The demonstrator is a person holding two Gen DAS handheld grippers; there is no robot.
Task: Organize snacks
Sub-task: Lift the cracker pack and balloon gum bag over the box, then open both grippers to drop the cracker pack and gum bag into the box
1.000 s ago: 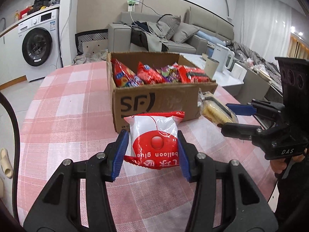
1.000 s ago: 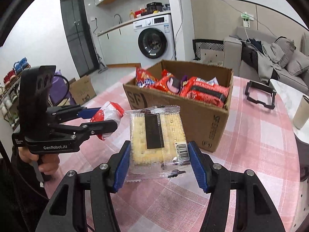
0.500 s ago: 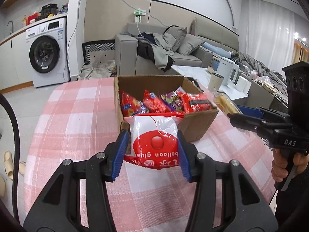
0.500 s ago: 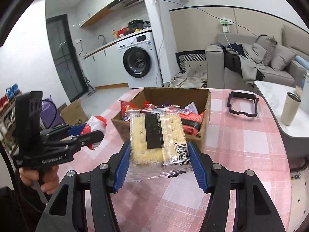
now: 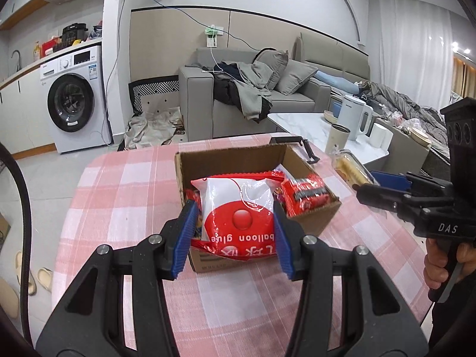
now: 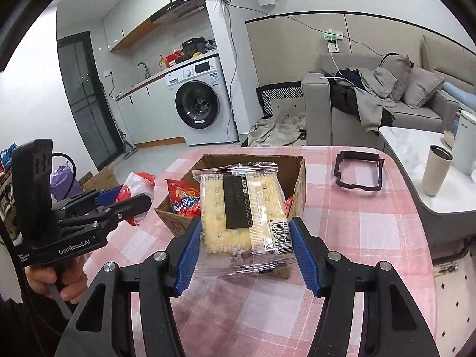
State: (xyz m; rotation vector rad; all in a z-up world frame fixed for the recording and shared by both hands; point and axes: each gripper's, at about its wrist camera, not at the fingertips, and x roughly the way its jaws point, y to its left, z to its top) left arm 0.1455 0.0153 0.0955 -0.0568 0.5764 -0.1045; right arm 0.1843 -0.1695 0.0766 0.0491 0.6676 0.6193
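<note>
My left gripper (image 5: 235,232) is shut on a red and white snack bag (image 5: 238,211) printed "balloon glue", held in the air in front of an open cardboard box (image 5: 309,226). The box holds several red snack packets (image 5: 306,193). My right gripper (image 6: 244,247) is shut on a clear packet of pale crackers (image 6: 238,208), raised before the same box (image 6: 297,178). In the left wrist view the right gripper (image 5: 363,184) shows at the right with the cracker packet (image 5: 348,169). In the right wrist view the left gripper (image 6: 131,199) shows at the left with its bag (image 6: 139,181).
The box stands on a round table with a pink checked cloth (image 5: 119,208). A black frame (image 6: 358,171) lies on the cloth beyond the box. A low marble table (image 6: 416,145) with a beige cup (image 6: 435,169) and a white kettle (image 5: 355,116) stands to the right. A grey sofa and a washing machine stand behind.
Both grippers have risen with their packets still held. The box now sits lower in both views and its inside shows from above.
</note>
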